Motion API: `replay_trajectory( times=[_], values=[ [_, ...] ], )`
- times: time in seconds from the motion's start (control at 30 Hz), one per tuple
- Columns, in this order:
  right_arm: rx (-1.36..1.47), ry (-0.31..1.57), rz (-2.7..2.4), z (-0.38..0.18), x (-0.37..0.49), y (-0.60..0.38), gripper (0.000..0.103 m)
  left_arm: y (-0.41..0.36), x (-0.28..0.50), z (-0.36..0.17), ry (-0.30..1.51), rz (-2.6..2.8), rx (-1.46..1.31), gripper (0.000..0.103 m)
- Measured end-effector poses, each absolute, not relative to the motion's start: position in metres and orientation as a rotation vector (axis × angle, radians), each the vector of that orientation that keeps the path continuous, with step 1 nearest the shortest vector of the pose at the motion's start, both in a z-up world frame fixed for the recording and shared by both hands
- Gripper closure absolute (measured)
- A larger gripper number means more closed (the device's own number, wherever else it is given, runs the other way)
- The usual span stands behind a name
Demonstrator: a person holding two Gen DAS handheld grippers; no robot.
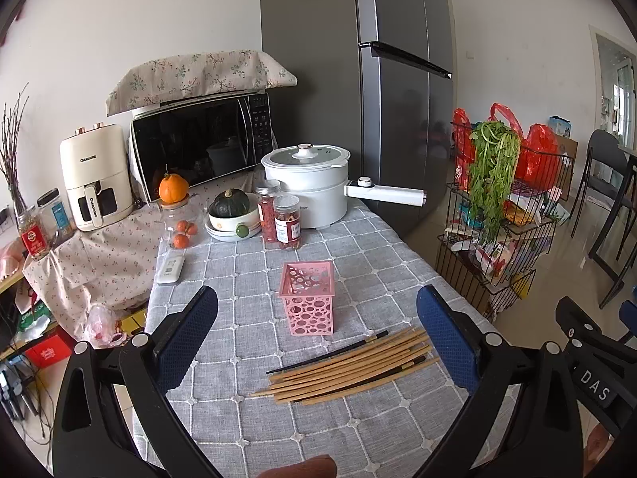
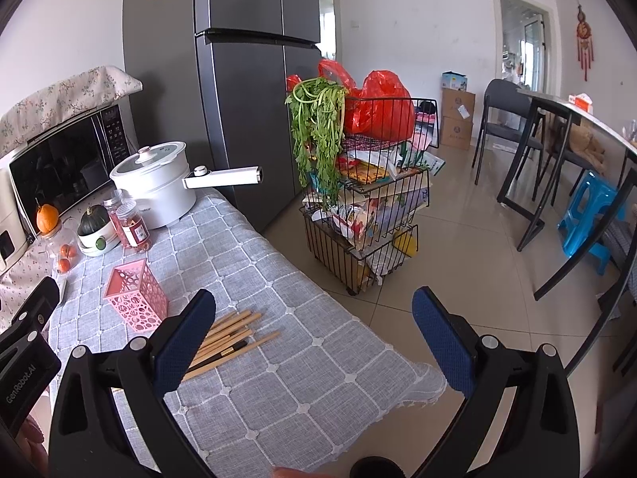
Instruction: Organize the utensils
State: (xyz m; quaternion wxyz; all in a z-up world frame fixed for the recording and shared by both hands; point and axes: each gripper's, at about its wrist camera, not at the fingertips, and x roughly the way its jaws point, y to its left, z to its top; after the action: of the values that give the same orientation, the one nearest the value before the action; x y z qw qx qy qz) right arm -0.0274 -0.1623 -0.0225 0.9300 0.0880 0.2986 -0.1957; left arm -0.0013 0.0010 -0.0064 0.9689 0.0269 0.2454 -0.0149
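A pile of bamboo chopsticks, some with black ends, lies on the grey checked tablecloth. A pink perforated holder stands upright and empty just behind them. My left gripper is open and empty, hovering above the chopsticks. My right gripper is open and empty, over the table's right edge; the chopsticks lie beside its left finger and the pink holder stands further left.
Behind the holder stand two spice jars, a white electric pot, a bowl with a squash, a microwave and an air fryer. A wire cart stands right of the table, by the fridge.
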Motion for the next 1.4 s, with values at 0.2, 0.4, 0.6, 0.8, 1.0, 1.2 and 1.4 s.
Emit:
replay_trajectory(
  times=[0.2,0.4,0.6,0.8,1.0,1.2,1.4],
  values=[
    [0.178,0.613,-0.4,-0.022,-0.027,-0.162,0.007,0.001,-0.001,-0.006,0.496,-0.031,0.055,0.007],
    [0.179,0.621,-0.398,-0.027,-0.026,-0.163,0.007,0.002,-0.001,-0.007,0.501,-0.03,0.058,0.007],
    [0.184,0.631,-0.392,-0.028,-0.025,-0.159,0.007,0.008,0.004,-0.019,0.543,-0.033,0.066,0.007],
    [0.268,0.677,-0.375,-0.032,-0.016,-0.172,0.007,0.007,0.033,-0.042,0.698,-0.055,0.078,0.007],
    [0.459,0.766,-0.31,-0.052,-0.005,-0.204,0.007,-0.019,0.068,-0.079,0.918,-0.248,0.154,0.007],
    [0.637,0.849,-0.28,-0.073,0.012,-0.232,0.007,-0.071,0.122,-0.089,1.064,-0.566,0.189,0.007],
    [0.812,0.949,-0.227,-0.097,0.034,-0.251,0.007,-0.132,0.185,-0.102,1.174,-0.734,0.362,0.007]
  ],
)
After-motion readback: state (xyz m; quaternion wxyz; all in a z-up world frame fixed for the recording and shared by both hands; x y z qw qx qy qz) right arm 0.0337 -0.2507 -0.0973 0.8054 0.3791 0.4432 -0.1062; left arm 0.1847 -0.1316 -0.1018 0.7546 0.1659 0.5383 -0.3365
